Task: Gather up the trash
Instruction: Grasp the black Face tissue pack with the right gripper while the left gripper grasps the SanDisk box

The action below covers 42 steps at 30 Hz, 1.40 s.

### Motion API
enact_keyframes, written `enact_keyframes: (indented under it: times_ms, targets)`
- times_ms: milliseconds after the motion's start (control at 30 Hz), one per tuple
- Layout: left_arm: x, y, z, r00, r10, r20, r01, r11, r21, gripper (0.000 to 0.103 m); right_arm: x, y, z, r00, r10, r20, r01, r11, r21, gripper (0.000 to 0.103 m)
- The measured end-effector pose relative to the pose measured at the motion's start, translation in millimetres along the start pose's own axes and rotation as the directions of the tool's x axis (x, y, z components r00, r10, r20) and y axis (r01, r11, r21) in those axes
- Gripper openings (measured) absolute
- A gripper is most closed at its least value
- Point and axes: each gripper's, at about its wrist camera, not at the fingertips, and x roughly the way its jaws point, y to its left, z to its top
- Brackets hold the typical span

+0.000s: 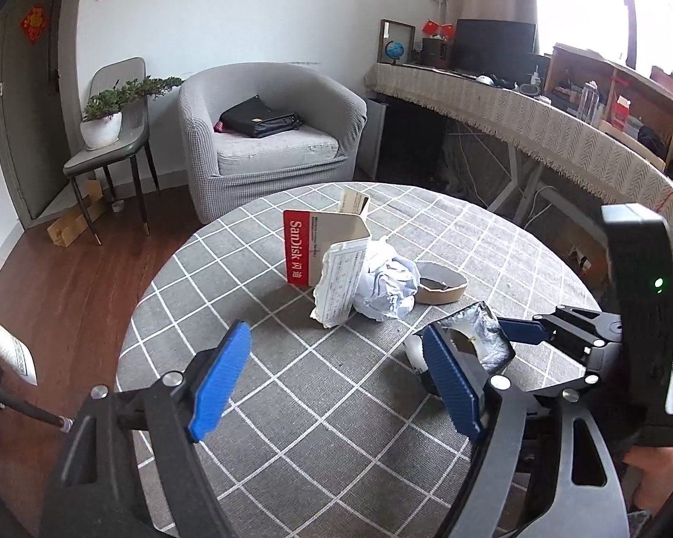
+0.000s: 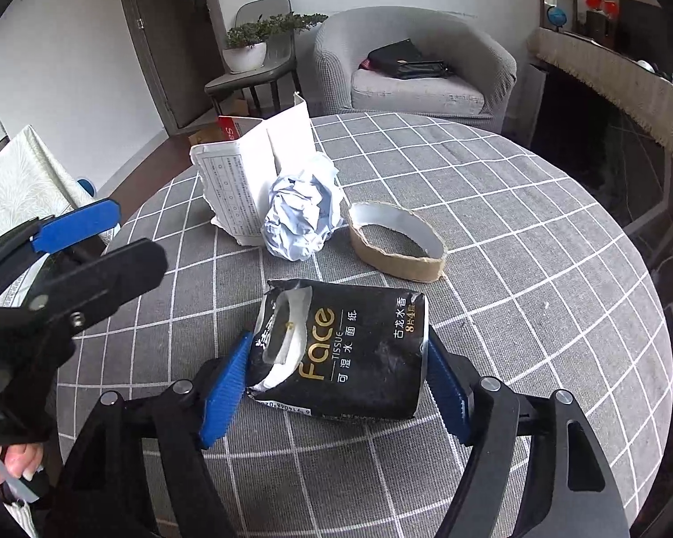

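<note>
The round table (image 2: 516, 269), covered by a grey cloth with a white grid, carries all the trash near its middle. Taking the crumpled paper ball (image 2: 303, 217) as the landmark: a folded white card (image 2: 287, 152) with a red SanDisk edge stands just behind it, and a torn printed sheet (image 2: 229, 193) leans against the ball's left side. To the ball's right, close but apart from it, lies a flattened cardboard ring (image 2: 397, 242). In front of the ball, toward the cameras, lies a black tissue pack (image 2: 350, 349) with a torn opening.

The right hand-held gripper (image 2: 338, 385) has its blue pads on either side of that pack, touching its left and right edges, so it is pinching the pack on the table. The left hand-held gripper (image 1: 338, 381) is spread wide with nothing between its pads, held above the table in front of the ball and just left of the pack.
</note>
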Motion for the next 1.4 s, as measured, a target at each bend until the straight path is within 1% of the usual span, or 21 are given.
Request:
enact_keyframes:
  times_ms: [67,100,200,233,300,433,500,567,633,700,767,833,933,1100,1133,1167,1333,1400]
  targets:
    - [4.6,-6.0,1.4,1.0,0.031,0.0,-0.031,0.998,0.054,0.081,-5.5,-7.9,-1.5,0.999,0.032,0.003,-0.032,0.999,0.019,0.074]
    - [6.2,-7.4,3.0,0.999,0.039,0.001,-0.039,0.997,0.066,0.08,-7.8,-11.7,-3.1,0.999,0.037,0.006,-0.038,0.999,0.02,0.074]
    - [13.5,-4.3,6.5,1.0,0.028,-0.001,-0.028,0.998,0.047,0.078,-14.7,-20.1,-6.1,0.999,0.043,0.02,-0.044,0.999,0.031,0.074]
    - [15.0,-3.6,6.9,1.0,0.021,-0.002,-0.021,0.999,0.038,0.073,-17.0,-21.3,-7.1,0.999,0.048,0.025,-0.049,0.998,0.032,0.074]
    - [20.0,-4.4,9.8,1.0,0.007,-0.01,-0.007,0.999,0.036,0.068,-20.3,-23.7,-8.3,0.998,0.049,0.027,-0.05,0.998,0.024,0.074]
    - [24.7,-4.3,19.3,1.0,0.022,-0.002,-0.022,0.998,0.05,0.066,-29.4,-34.9,-12.3,0.998,0.056,0.043,-0.057,0.998,0.029,0.074]
    - [26.7,-2.9,24.9,0.999,0.044,0.006,-0.044,0.997,0.056,0.065,-32.5,-39.5,-14.2,0.997,0.055,0.048,-0.057,0.998,0.032,0.074]
    - [29.9,-2.5,30.1,0.999,0.037,0.007,-0.038,0.998,0.058,0.063,-33.4,-45.0,-15.4,0.997,0.054,0.047,-0.055,0.998,0.041,0.074]
    - [33.1,-5.3,33.3,1.0,0.025,0.006,-0.025,0.997,0.071,0.058,-33.3,-49.7,-15.7,0.998,0.053,0.046,-0.056,0.997,0.052,0.074]
    - [37.7,-9.5,34.9,1.0,0.019,-0.003,-0.019,0.996,0.089,0.054,-34.6,-53.0,-17.1,0.997,0.054,0.049,-0.057,0.997,0.06,0.074]
    - [43.4,-8.7,36.0,1.0,0.004,-0.016,-0.003,0.997,0.075,0.049,-35.2,-53.6,-16.3,0.997,0.055,0.052,-0.059,0.996,0.062,0.074]
    - [49.4,-7.1,35.6,0.999,-0.006,-0.033,0.008,0.998,0.055,0.036,-35.8,-52.7,-16.2,0.997,0.056,0.053,-0.06,0.996,0.062,0.074]
    - [52.9,-7.4,33.6,0.999,-0.01,-0.04,0.012,0.998,0.055,0.026,-34.9,-50.8,-15.9,0.997,0.059,0.053,-0.063,0.996,0.064,0.074]
    - [50.7,-7.1,34.2,0.999,-0.037,-0.037,0.038,0.999,0.031,0.02,-35.7,-46.6,-14.3,0.996,0.065,0.057,-0.069,0.996,0.063,0.074]
    - [49.7,-7.1,34.3,0.999,-0.038,-0.036,0.039,0.999,0.029,0.013,-35.9,-44.9,-13.2,0.996,0.068,0.059,-0.071,0.996,0.061,0.074]
    - [48.5,-7.2,34.2,0.999,-0.037,-0.035,0.038,0.999,0.029,0.01,-36.2,-42.7,-12.6,0.996,0.071,0.062,-0.074,0.995,0.059,0.074]
    - [38.0,-1.7,32.2,1.0,-0.019,-0.024,0.02,1.0,0.017,0.01,-35.7,-27.5,-6.2,0.994,0.084,0.071,-0.088,0.995,0.047,0.074]
    - [31.3,4.0,31.0,1.0,-0.016,-0.02,0.016,1.0,-0.005,0.01,-35.5,-20.0,-3.2,0.993,0.091,0.076,-0.094,0.995,0.035,0.074]
